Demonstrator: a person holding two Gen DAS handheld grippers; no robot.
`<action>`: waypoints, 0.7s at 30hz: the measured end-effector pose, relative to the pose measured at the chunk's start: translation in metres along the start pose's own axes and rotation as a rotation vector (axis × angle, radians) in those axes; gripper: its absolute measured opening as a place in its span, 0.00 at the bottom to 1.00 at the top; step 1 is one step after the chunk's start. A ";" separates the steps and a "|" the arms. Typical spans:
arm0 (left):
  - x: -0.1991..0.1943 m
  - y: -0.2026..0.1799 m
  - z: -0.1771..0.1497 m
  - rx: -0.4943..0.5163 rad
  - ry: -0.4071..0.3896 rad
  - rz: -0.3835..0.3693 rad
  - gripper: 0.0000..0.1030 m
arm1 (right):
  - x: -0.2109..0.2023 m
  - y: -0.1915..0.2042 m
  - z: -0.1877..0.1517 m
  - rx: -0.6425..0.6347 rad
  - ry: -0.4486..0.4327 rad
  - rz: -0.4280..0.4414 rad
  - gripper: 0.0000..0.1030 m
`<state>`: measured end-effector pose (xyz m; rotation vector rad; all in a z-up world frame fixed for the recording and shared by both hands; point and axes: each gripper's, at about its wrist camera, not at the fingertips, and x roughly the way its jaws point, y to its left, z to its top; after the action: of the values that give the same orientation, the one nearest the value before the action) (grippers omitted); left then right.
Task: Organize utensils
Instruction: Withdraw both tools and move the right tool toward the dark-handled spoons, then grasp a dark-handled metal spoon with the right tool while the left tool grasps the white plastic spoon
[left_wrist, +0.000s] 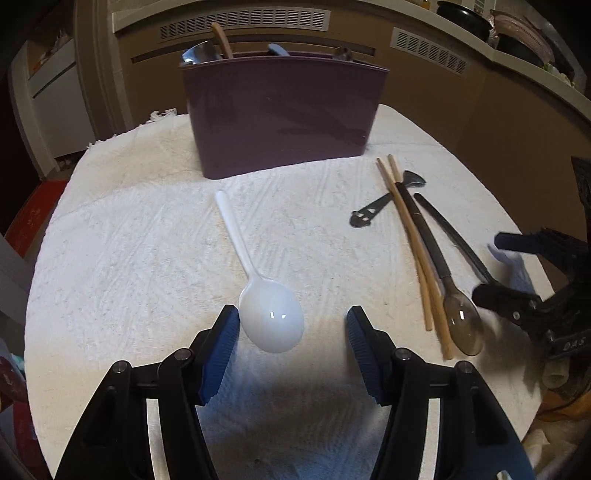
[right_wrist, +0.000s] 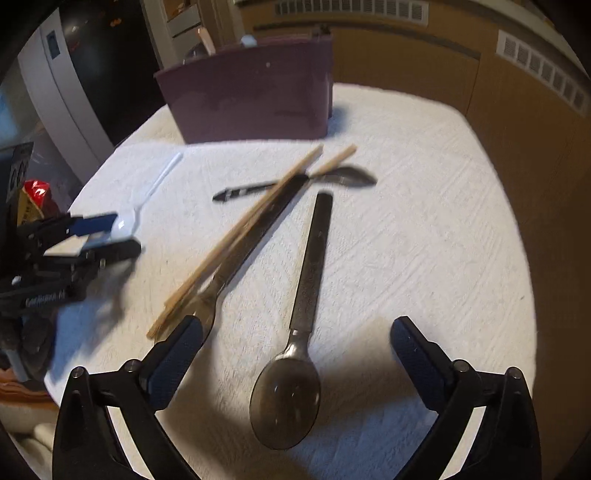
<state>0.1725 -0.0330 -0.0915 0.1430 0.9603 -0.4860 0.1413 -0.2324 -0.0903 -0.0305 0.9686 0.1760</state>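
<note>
A white plastic spoon (left_wrist: 258, 291) lies on the white towel (left_wrist: 129, 258), bowl toward me. My left gripper (left_wrist: 293, 325) is open, its fingers either side of the bowl. A dark metal spoon (right_wrist: 295, 350) lies between the open fingers of my right gripper (right_wrist: 295, 343). Two wooden chopsticks (right_wrist: 236, 236) cross a second dark spoon (left_wrist: 443, 288) and a small metal utensil (right_wrist: 332, 177). The purple utensil holder (left_wrist: 280, 110) stands at the back with several utensils in it.
The right gripper shows at the right edge of the left wrist view (left_wrist: 517, 299); the left gripper shows at the left of the right wrist view (right_wrist: 74, 240). A brown radiator cover (left_wrist: 480, 92) runs behind the table. A red packet (right_wrist: 35, 192) sits off the table's left.
</note>
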 end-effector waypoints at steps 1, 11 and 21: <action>0.000 -0.002 -0.001 0.002 0.000 -0.015 0.55 | -0.004 0.002 0.004 -0.012 -0.025 -0.014 0.91; -0.009 0.037 -0.008 -0.141 -0.060 -0.043 0.58 | 0.031 0.015 0.099 -0.012 -0.033 0.023 0.20; -0.010 0.045 -0.007 -0.183 -0.077 -0.105 0.64 | 0.072 0.032 0.102 -0.011 0.044 -0.090 0.18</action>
<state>0.1834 0.0119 -0.0914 -0.0913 0.9350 -0.4942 0.2595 -0.1807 -0.0896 -0.0882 1.0079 0.0982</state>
